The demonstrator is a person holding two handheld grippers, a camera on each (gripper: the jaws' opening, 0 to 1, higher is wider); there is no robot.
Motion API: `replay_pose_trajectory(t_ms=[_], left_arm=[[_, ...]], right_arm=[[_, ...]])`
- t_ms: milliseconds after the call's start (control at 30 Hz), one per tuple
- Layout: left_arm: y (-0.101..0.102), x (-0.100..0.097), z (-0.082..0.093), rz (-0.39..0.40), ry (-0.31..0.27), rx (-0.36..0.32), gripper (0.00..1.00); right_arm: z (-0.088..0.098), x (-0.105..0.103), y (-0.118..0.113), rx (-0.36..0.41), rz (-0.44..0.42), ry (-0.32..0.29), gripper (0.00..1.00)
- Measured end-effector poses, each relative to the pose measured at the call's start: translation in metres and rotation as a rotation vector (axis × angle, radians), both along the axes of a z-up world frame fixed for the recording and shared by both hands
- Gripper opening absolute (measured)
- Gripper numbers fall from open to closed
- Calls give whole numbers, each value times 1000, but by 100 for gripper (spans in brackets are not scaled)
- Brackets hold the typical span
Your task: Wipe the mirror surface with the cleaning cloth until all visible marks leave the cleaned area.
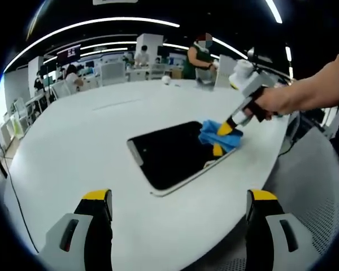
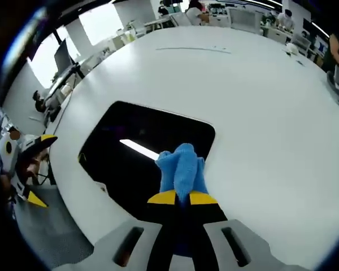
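White table: dark mirror mid-wipe, right gripper clamping blue cleaning cloth, left gripper wide, empty; next, sweep unwiped glass.

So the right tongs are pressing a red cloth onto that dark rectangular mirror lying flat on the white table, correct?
Not quite: the cloth is blue, not red. The right gripper view shows the right tongs shut on the crumpled blue cloth, pressing it onto the dark rectangular mirror lying flat on the white table.
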State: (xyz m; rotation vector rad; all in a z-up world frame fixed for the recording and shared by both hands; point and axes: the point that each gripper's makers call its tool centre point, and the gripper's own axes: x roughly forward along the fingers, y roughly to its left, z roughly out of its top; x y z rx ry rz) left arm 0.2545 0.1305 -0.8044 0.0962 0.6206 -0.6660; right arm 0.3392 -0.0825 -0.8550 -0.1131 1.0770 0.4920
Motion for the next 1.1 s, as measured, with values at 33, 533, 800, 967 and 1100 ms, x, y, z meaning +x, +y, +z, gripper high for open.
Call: replay_pose_trajectory(t_ms=[33, 533, 800, 967, 1100], left_arm=[[1, 1, 0, 7, 0, -1, 99], [0, 5, 7, 3, -52, 2, 99], [10, 8, 13, 53, -92, -14, 99], [6, 7, 13, 28, -94, -1, 99], [7, 5, 8, 18, -74, 16, 99]], right_arm=[[0, 0, 0, 1, 6, -10, 0], [0, -17, 5, 3, 77, 26, 0], [0, -18, 3, 22, 103, 65, 0], [0, -18, 5, 10, 91, 53, 0], [0, -19, 4, 21, 55, 64, 0]])
